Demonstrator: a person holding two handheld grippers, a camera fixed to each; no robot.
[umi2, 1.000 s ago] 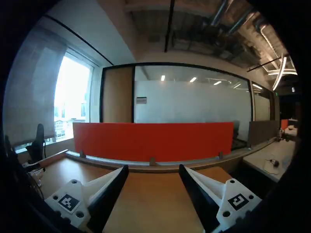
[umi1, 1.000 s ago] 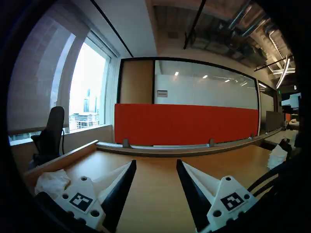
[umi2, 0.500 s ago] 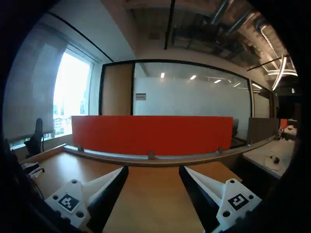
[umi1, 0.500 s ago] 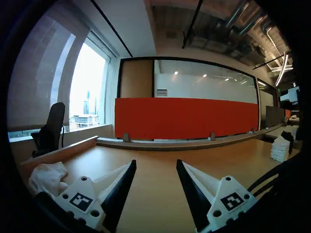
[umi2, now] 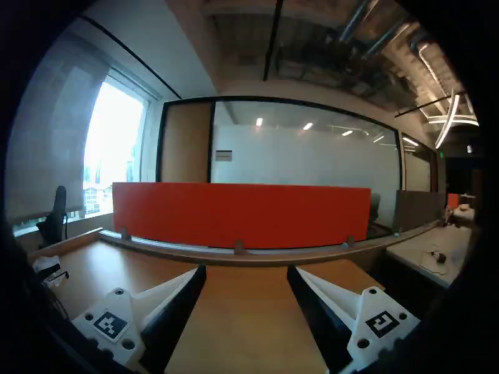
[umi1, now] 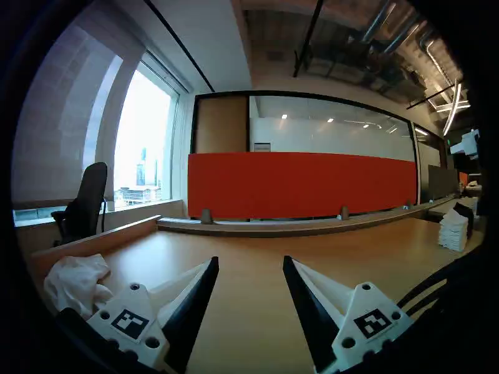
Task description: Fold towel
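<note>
Both grippers are hovering just above a wooden desk (umi1: 362,249) and pointing across it toward a red divider (umi1: 299,184). The left gripper (umi1: 249,259) is holding its fingers spread wide with nothing between them, and the right gripper (umi2: 246,269) is doing the same, with bare desk showing through the gap. In the left gripper view a crumpled white towel (umi1: 75,283) is lying in a loose heap at the near left corner of the desk, just beside the left gripper's finger mount but not touching it. A neat stack of folded towels (umi1: 454,229) is sitting well apart from it at the far right edge. Going by that stack, some towels look finished, while this heap is waiting to be folded and no fold on it has been started. What is left appears to be reaching for the heap, spreading it flat on the open desk and folding it. An office chair (umi1: 84,209) is standing by the window behind the heap.
</note>
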